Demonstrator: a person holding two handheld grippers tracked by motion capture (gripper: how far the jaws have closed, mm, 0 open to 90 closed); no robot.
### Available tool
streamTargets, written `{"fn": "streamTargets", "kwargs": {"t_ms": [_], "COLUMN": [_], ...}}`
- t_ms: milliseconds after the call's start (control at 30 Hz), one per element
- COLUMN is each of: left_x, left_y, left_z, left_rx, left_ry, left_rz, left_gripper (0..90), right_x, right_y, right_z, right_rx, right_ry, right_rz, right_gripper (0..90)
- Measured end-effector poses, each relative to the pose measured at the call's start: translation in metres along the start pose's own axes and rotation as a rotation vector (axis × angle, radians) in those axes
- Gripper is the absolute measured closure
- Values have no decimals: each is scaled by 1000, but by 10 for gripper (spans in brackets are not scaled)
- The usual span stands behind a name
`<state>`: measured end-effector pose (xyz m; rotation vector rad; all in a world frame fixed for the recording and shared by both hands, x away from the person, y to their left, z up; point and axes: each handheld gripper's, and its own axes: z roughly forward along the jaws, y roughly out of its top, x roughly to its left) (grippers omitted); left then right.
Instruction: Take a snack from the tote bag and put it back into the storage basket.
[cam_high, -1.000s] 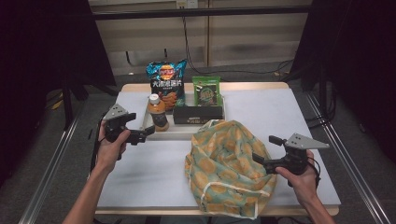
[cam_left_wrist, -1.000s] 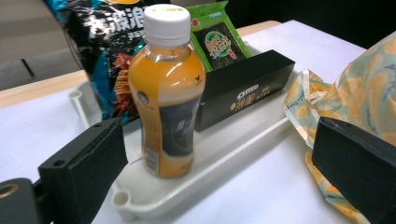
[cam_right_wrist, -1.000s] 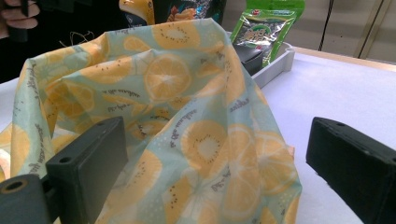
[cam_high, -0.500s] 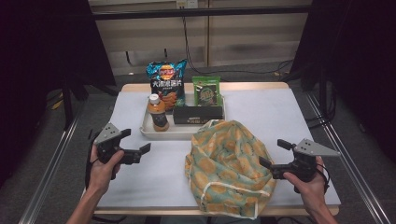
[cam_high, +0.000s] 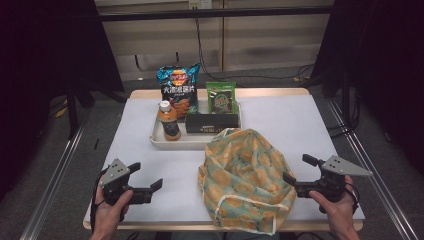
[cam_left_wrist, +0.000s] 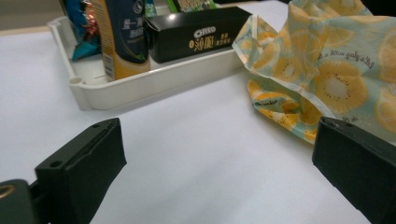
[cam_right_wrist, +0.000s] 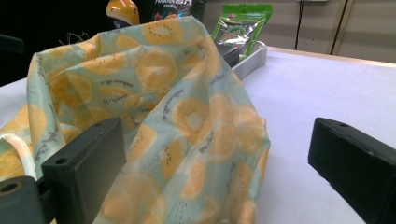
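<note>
A cloth bag (cam_high: 245, 175) printed with orange slices lies crumpled on the white table, near the front and just right of centre. At the front left, a hand holds my left gripper (cam_high: 146, 175) open, apart from the bag, with nothing between its jaws. In the left gripper view that gripper (cam_left_wrist: 215, 172) faces bare table with the bag (cam_left_wrist: 336, 70) off to the right. My right gripper (cam_high: 297, 169) is open at the bag's right edge. The right gripper view has the bag (cam_right_wrist: 154, 93) directly ahead of the gripper (cam_right_wrist: 219, 168), whose jaws are spread.
A white tray (cam_high: 160, 139) behind the bag holds an orange-capped bottle (cam_high: 169, 121), a chips bag (cam_high: 178, 90), a green packet (cam_high: 221, 97) and a black box (cam_high: 212, 121). Bare table lies left and right of the bag. Metal rails run along both sides.
Both grippers have drawn back toward the near edge of the table. The left one moved from beside the tray to the front left corner. The bag has not moved.
</note>
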<state>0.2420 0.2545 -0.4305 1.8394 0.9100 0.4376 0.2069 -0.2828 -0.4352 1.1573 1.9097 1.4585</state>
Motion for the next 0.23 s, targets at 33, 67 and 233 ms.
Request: {"fn": "streamTargets", "kwargs": {"t_ms": [33, 67, 233], "left_x": [2, 4, 11], "left_y": [-1, -2, -4], "left_z": [-1, -2, -2], "left_rx": [-5, -9, -16], "left_ry": [3, 10, 26], "left_rz": [3, 7, -20], "left_gripper": [25, 26, 25], "right_x": [-1, -1, -5], "right_y": [-1, -3, -5], "right_z": [0, -1, -2], "right_rx": [3, 3, 6], "right_ry": [-6, -9, -33], "right_rz": [-7, 3, 17], "right_gripper": [40, 44, 46]}}
